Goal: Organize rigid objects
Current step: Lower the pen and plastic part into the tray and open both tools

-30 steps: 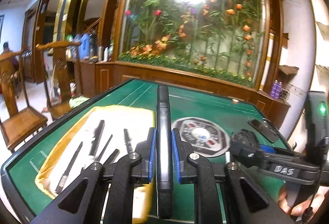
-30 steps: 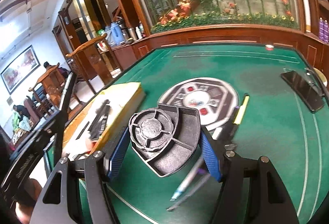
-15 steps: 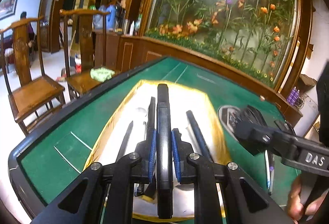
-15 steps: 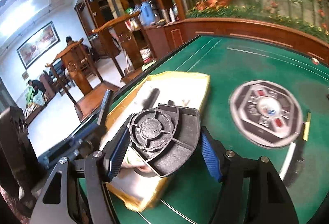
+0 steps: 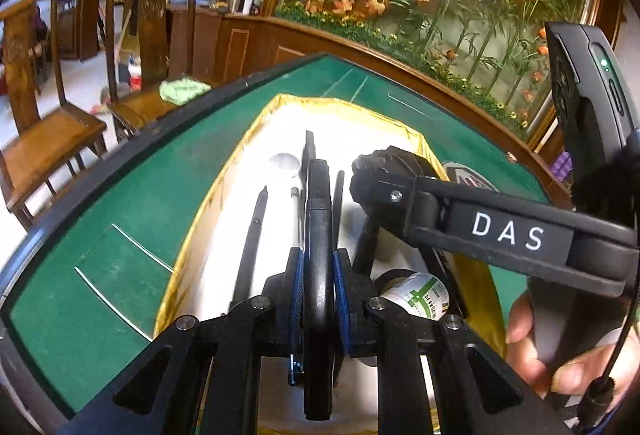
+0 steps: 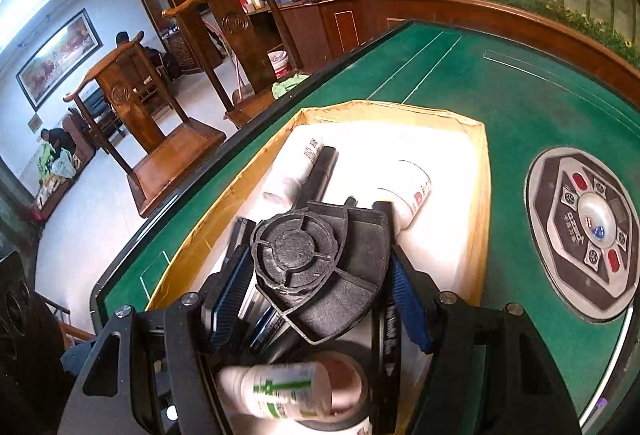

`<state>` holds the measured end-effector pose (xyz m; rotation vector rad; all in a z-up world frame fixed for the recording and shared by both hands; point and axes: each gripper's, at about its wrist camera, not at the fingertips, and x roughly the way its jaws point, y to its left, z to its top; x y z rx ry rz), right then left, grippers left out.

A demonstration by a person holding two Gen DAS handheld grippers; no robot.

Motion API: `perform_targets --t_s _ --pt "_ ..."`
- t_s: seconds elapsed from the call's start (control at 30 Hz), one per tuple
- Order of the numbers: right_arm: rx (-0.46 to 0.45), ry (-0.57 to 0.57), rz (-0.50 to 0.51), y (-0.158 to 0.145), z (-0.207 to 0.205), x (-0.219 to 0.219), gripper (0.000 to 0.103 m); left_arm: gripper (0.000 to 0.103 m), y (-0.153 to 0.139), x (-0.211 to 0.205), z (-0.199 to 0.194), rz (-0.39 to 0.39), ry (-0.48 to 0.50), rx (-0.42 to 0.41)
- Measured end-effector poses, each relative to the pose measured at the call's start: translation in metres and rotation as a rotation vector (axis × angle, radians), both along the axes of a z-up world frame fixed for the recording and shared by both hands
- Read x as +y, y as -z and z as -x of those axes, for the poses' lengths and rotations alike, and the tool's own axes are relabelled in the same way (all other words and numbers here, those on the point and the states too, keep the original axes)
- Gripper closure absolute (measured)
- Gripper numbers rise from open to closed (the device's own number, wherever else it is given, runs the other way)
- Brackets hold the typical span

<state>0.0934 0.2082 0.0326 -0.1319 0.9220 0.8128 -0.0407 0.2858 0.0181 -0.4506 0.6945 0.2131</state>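
Observation:
My left gripper (image 5: pixel 317 267) is shut on a long black bar-shaped tool (image 5: pixel 318 219), held lengthwise above a yellow-rimmed box (image 5: pixel 224 203) with a white lining. Black files (image 5: pixel 250 231) and a small white bottle with green print (image 5: pixel 424 297) lie in the box. My right gripper (image 6: pixel 320 275) is shut on a black ribbed plastic part (image 6: pixel 316 267) over the same box (image 6: pixel 478 195); it also shows in the left wrist view (image 5: pixel 400 175). White cylinders (image 6: pixel 408 187), a black tube (image 6: pixel 320 171) and the green-print bottle (image 6: pixel 280 391) lie below it.
The box sits on a green felt table (image 5: pixel 132 219) with a dark raised rim. An octagonal grey control panel (image 6: pixel 588 227) is set in the table to the right of the box. Wooden chairs (image 5: pixel 48 123) stand beyond the left edge.
Both grippers have moved left from over the bare felt and the control panel to above the box, each still holding its object. The right gripper has come close beside the left.

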Motion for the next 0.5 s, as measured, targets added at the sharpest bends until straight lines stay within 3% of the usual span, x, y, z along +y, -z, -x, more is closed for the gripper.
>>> perform_targets --t_s 0.2,0.27,0.5 --pt "0.025 -0.018 0.026 0.003 0.000 0.005 0.036 0.086 -0.001 -0.006 -0.003 -0.020 0.013 0.016" --pt "0.034 -0.013 0.026 0.004 0.000 0.004 0.036 0.064 -0.002 -0.006 -0.002 -0.027 0.004 0.016" --pt "0.064 -0.017 -0.038 -0.004 0.002 -0.011 0.036 0.056 -0.006 -0.007 0.008 -0.058 -0.013 -0.018"
